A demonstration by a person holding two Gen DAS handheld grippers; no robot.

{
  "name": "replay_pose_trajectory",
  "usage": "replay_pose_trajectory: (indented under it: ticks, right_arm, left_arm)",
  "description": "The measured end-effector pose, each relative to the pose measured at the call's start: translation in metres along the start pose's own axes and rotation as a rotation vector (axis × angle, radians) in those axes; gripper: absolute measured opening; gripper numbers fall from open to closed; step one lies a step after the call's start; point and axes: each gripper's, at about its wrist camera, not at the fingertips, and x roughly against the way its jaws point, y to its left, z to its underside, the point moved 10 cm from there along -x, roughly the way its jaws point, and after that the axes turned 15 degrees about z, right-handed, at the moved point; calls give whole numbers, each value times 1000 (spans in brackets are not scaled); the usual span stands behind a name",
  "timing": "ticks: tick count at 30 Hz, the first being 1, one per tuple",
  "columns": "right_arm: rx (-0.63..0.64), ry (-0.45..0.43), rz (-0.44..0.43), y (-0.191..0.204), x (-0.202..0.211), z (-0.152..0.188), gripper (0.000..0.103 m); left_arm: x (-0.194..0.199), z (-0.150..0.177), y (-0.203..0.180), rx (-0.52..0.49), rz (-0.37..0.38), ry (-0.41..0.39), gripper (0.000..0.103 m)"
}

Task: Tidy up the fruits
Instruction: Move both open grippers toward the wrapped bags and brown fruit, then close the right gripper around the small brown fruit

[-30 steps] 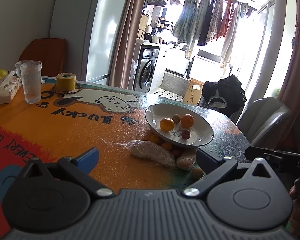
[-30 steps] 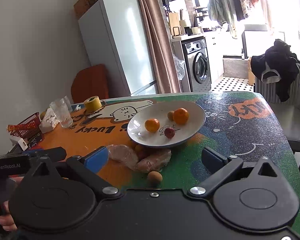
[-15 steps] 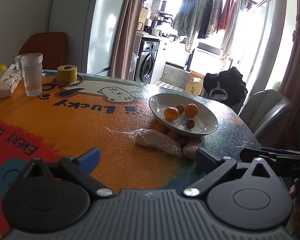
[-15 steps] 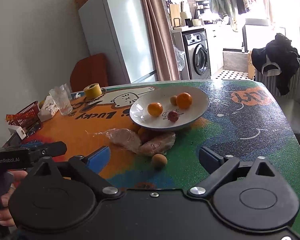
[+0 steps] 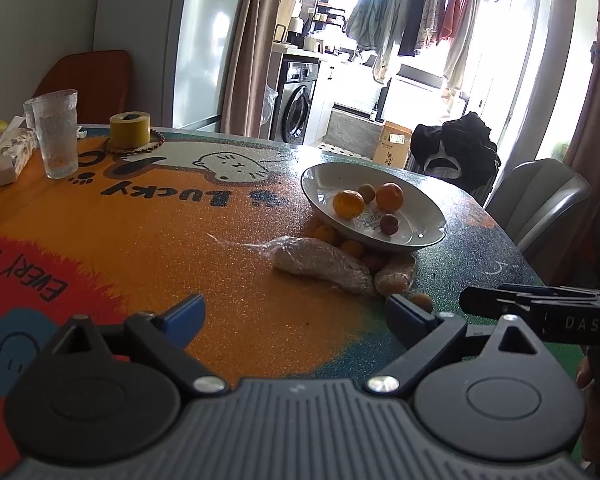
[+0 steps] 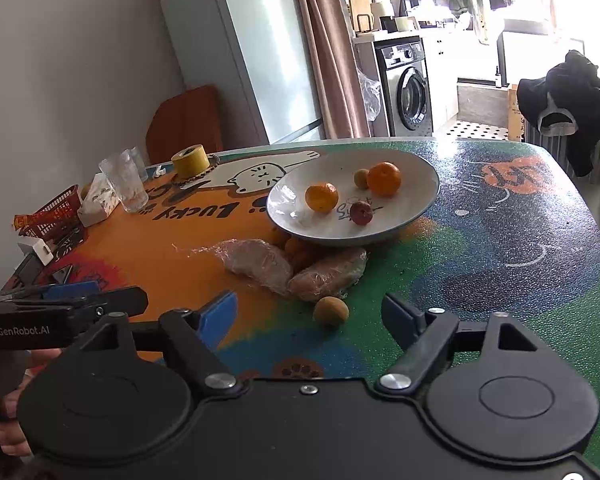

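Colourful tablecloth [image 6: 500, 248] underneath: a small brown fruit [image 6: 331, 311] lies just ahead of the right claw [image 6: 308, 316], whose jaws, apart and empty, have just been closing.

The glazed ceramic plate [image 6: 416, 196] shines glossy. The tablecloth [image 6: 500, 240] looks grainy and glittery. Crinkled clear plastic film wraps two sweet potatoes [image 6: 260, 264]. The drinking glass [image 5: 56, 132] has a textured surface.

Drinking glass [image 5: 56, 134], yellow tape roll [image 5: 130, 130], tissue pack [image 5: 6, 154]. Red basket [image 6: 54, 216]. Washing machine [image 6: 408, 98], fridge [image 6: 244, 48].
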Motion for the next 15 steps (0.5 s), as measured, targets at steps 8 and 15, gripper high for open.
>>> replay_pose_trajectory:
  ticks: [8, 15]
  right_arm:
    - [-6, 44, -13, -2, -20, 7, 62]
    - [-4, 77, -17, -5, -42, 10, 53]
  left_arm:
    - [-21, 4, 0, 2, 9, 32, 89]
    - [-46, 6, -1, 10, 24, 49, 85]
